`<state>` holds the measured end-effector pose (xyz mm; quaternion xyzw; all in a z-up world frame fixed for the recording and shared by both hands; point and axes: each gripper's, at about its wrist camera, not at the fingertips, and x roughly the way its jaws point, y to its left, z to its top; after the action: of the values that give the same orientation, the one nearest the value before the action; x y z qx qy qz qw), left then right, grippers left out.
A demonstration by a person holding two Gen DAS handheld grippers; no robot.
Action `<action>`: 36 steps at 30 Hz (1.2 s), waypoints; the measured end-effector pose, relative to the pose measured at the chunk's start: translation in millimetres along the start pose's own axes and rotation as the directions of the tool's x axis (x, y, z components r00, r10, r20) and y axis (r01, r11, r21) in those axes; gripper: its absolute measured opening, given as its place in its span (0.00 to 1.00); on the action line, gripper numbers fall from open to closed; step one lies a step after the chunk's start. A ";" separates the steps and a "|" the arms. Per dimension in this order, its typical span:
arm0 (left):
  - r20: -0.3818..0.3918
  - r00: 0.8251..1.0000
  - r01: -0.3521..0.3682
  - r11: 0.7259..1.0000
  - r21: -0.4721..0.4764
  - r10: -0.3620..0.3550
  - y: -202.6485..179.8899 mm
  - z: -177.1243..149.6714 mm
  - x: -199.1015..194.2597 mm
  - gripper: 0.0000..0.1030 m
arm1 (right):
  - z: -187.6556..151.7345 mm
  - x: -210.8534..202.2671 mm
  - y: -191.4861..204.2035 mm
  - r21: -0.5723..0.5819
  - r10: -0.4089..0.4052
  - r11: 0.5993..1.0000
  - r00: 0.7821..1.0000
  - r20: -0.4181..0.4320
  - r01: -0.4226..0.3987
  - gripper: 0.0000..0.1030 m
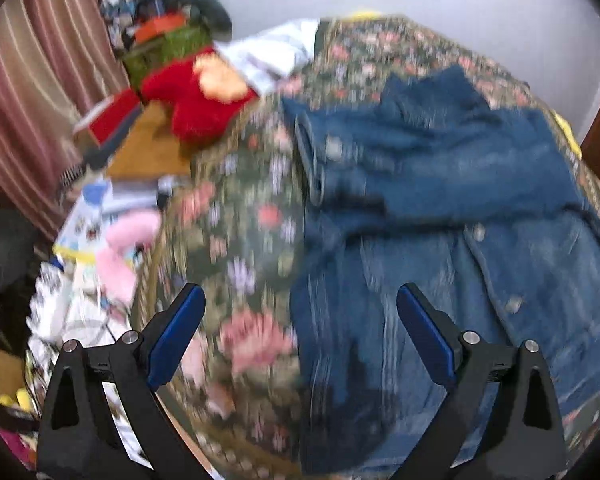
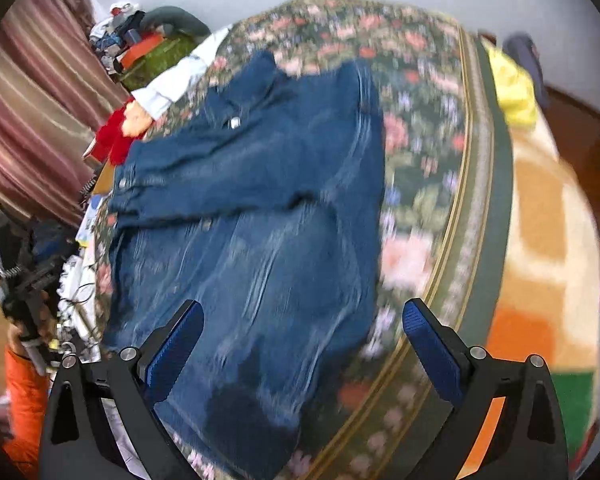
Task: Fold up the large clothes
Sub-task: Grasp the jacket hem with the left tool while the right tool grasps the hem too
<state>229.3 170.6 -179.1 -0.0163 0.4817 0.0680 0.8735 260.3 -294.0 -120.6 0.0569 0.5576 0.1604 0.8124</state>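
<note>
Left side: clutter pile (image 1: pixel 100 248) beside the bed, red plush (image 1: pixel 196 108) at the far left edge. Left tongs (image 1: pixel 300 336) spread wide, holding nothing, hovering over the floral bedspread (image 1: pixel 240 216) just off the garment's near-left edge.

Centre: denim shirt (image 2: pixel 260 208) lies on the bedspread, one sleeve folded across the chest, lower body still spread toward the cameras. Judged partly folded.

Right: right tongs (image 2: pixel 302 344) also spread, empty, above the shirt's near-right hem. Bedspread border and an orange-patterned blanket (image 2: pixel 540 240) beyond.

Risks:
- Both views blurred, so hem edges are hard to locate; a pinch could snag the bedspread along with the denim.
- Uneven grabs by the two tongs would skew the fold.
- Lifting the hem may drag the folded sleeve loose.
</note>
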 end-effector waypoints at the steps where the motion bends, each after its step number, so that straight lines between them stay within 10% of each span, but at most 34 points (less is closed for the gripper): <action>1: -0.028 1.000 0.004 1.000 -0.007 -0.005 1.2 -10.9 5.9 0.94 | -7.9 3.4 -2.8 0.023 0.016 1.000 1.000 -0.013 -0.016 0.96; 11: -0.214 0.973 0.062 0.992 -0.114 -0.085 3.8 -82.8 49.4 0.88 | -41.7 17.7 -1.9 0.076 0.115 0.991 0.993 -0.028 -0.112 0.83; 15: -0.265 0.945 0.136 0.966 -0.219 -0.193 1.9 -98.6 64.8 0.63 | -41.3 23.5 0.7 0.082 0.127 0.989 0.992 -0.020 -0.125 0.59; 20: -0.257 0.951 0.121 0.973 -0.194 -0.170 -8.5 -98.0 54.4 0.27 | -38.9 27.6 4.9 0.065 0.136 0.989 0.990 -0.023 -0.134 0.32; 29: -0.092 0.975 0.190 0.972 -0.135 -0.203 -16.3 -50.4 -5.1 0.20 | -16.0 16.5 20.1 0.013 0.188 0.982 0.982 0.035 -0.188 0.15; 36: 0.116 0.954 0.290 0.950 -0.113 -0.277 -23.0 30.5 -51.9 0.20 | 25.7 -5.5 34.2 -0.039 0.219 0.976 0.966 0.140 -0.215 0.14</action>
<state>230.7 145.3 -119.8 -0.1384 0.4254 -0.0267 0.8940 275.5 -261.3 -96.9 0.1196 0.4864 0.2504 0.8285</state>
